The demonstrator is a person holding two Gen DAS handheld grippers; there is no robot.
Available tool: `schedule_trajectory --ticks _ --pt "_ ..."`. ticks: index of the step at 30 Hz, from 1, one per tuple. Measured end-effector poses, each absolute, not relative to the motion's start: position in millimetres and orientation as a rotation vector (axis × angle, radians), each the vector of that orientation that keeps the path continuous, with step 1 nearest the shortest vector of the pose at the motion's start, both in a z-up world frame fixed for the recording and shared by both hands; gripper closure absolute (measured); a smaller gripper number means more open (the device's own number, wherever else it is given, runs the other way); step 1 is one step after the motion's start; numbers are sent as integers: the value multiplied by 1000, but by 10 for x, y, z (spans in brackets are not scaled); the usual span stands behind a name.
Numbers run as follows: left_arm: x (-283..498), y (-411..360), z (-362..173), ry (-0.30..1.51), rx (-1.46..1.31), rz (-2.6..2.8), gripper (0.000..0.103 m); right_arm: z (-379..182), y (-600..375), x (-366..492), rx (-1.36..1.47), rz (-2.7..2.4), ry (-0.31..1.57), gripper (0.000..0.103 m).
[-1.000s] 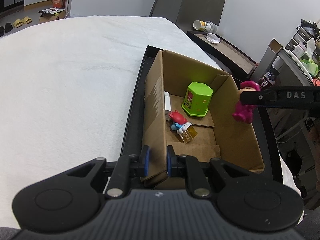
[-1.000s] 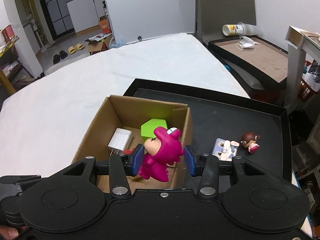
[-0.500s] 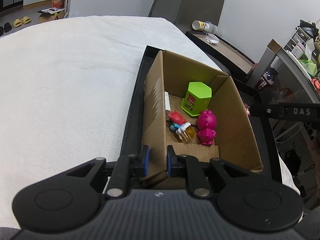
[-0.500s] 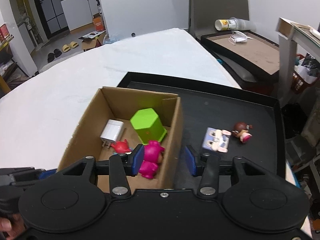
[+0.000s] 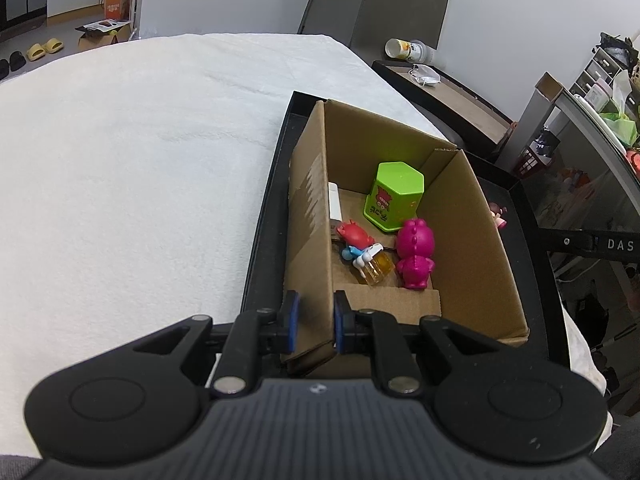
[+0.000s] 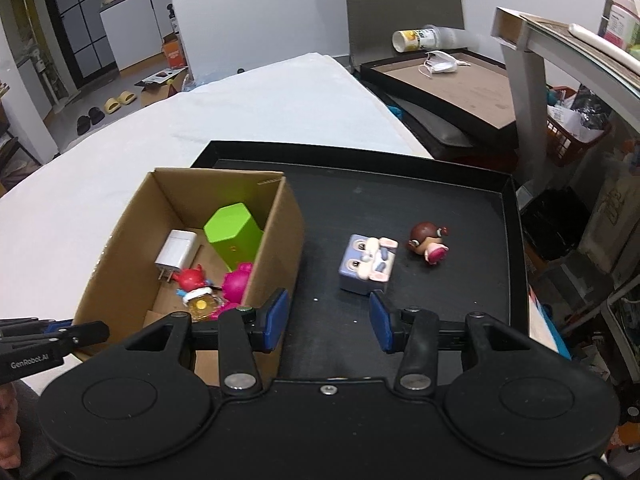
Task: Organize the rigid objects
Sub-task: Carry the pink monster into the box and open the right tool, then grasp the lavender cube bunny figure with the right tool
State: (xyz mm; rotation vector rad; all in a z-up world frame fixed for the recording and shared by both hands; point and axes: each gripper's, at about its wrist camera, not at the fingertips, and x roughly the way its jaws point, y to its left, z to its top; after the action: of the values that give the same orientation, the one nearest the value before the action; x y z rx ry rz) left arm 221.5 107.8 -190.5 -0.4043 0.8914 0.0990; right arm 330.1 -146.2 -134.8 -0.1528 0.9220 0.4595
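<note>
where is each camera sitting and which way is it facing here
Left wrist: sits on the left gripper, angled down along the cardboard box, whose near wall its pads clamp; the right gripper's finger shows at the right edge.
Right wrist: sits on the right gripper, open, angled down at the black tray with the blue block toy ahead; the left gripper and a bit of hand show at lower left.
Shared: the box, green container, pink figure, tray.

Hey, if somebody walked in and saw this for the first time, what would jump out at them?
Probably the bright green hexagonal container standing at the far end of the cardboard box, with the magenta figurine just in front of it. Next, the two toys on the black tray right of the box: a blue-grey block toy and a brown-haired doll.
</note>
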Motion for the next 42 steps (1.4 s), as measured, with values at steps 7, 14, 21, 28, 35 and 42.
schedule_trajectory --ticks 7,14,21,28,35,42 --pt "2222 1049 -1899 894 -391 105 88 -1523 -1613 3340 -134 481 895 57" --pt "2231 1025 -1894 894 -377 113 88 -1727 -1684 3446 -77 448 915 56" --pt "2230 1038 -1910 896 -383 117 88 -1896 -1671 3581 -39 435 907 50" --pt "2237 1028 -1910 898 -374 119 88 -1988 -1548 3703 -51 443 885 39" --pt "2239 1034 -1917 898 -372 118 88 -2082 -1442 3790 -70 424 876 39" --pt "2243 1027 -1920 898 -365 118 88 -2156 -1406 3856 -103 397 868 39"
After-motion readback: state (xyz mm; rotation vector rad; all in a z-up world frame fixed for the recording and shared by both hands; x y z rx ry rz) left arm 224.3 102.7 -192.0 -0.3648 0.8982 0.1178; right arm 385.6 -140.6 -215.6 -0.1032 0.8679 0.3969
